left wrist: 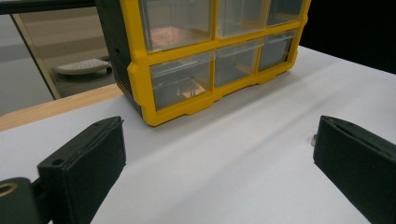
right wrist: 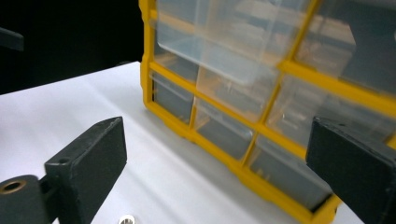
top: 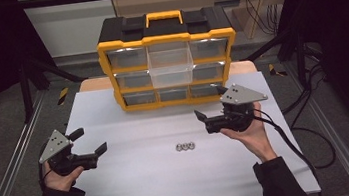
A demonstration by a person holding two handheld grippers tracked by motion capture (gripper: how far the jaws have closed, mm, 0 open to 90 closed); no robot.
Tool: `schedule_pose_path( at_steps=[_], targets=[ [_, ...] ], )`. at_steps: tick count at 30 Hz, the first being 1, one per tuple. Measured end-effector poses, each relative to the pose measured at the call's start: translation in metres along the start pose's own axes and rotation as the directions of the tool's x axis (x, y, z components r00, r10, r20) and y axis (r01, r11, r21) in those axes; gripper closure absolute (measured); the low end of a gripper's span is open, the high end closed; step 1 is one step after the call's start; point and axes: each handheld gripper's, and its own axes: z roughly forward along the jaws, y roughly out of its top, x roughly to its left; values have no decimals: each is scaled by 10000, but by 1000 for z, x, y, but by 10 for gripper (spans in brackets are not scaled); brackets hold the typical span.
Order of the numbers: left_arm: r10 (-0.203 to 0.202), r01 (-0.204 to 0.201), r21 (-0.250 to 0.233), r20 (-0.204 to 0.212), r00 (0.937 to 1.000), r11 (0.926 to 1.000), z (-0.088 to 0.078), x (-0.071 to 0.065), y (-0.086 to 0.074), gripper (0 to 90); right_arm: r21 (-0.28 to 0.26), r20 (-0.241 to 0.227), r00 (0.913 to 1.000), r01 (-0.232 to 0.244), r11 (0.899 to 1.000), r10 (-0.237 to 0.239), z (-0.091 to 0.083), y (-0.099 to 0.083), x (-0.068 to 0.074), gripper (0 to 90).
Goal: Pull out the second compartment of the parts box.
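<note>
Three nuts [top: 185, 146] lie in a row in front of the organizer [top: 168, 58], whose top-middle drawer [top: 170, 60] is pulled out. Both the right gripper [top: 211, 114] and left gripper [top: 89, 142] are held spread and empty. One end nut should be straddled squarely before pinching.

1. Three small metal pieces [top: 185, 146] on the table [top: 137, 183]: too small to identify.
2. Organizer [right wrist: 261, 116], right gripper view: blurred, cut off at top and right.
3. Drawer [top: 170, 60] contents: unreadable through the cloudy plastic.
4. Round metal piece [right wrist: 126, 219]: cropped by the bottom edge.
</note>
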Motion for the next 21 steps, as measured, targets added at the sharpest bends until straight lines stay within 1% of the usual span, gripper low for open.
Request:
schedule_pose_path(
  at_steps=[1, 3, 4, 5, 7, 8, 9, 12, 13, 17, 21],
  targets=[
    [0, 0, 0, 0, 10000, 10000, 0, 0, 0, 18, 0, 0, 10000, 0, 10000, 0, 0, 0, 0, 52],
    [-7, 7, 17, 4, 10000, 10000, 0, 0, 0, 17, 17, 38, 9997, -230, 9997, 230, -4, -9, -4, 52],
    [-9, 9, 36, -3, 10000, 10000, 1, 0, -1, 17, 25, 102, 9991, -411, 9992, 411, -7, -17, -8, 54],
    [-9, 9, 36, -3, 10000, 10000, 1, 0, -1, 17, 40, 139, 9986, -518, 9986, 518, -9, -21, -10, 53],
    [61, -60, 73, -13, 10000, 10000, 1, 0, -1, 17, 52, 228, 9976, -660, 9978, 659, -12, -29, -14, 53],
    [61, -60, 73, -13, 10000, 10000, 1, 0, -1, 17, 52, 228, 9976, -660, 9978, 659, -12, -29, -14, 53],
    [51, -51, 73, -6, 10000, 10000, 1, 0, -1, 17, 120, 328, 9965, -770, 9970, 766, -14, -35, -16, 53],
    [67, -67, 87, 8, 10000, 9999, 1, 0, -1, 16, 253, 381, 9960, -823, 9963, 813, -17, -44, -18, 54],
    [46, -46, 91, 15, 10000, 9999, 1, 0, -2, 16, 253, 381, 9960, -823, 9963, 813, -17, -44, -18, 54],
    [4, -4, 63, 6, 10000, 10000, 1, 1, -2, 15, 464, 459, 9936, -1049, 9934, 1028, -17, -55, -18, 55],
    [10, -10, 69, -20, 10000, 10000, 0, 2, -2, 14, 801, 414, 9948, -957, 9922, 926, -11, -61, -13, 58]
  ],
)
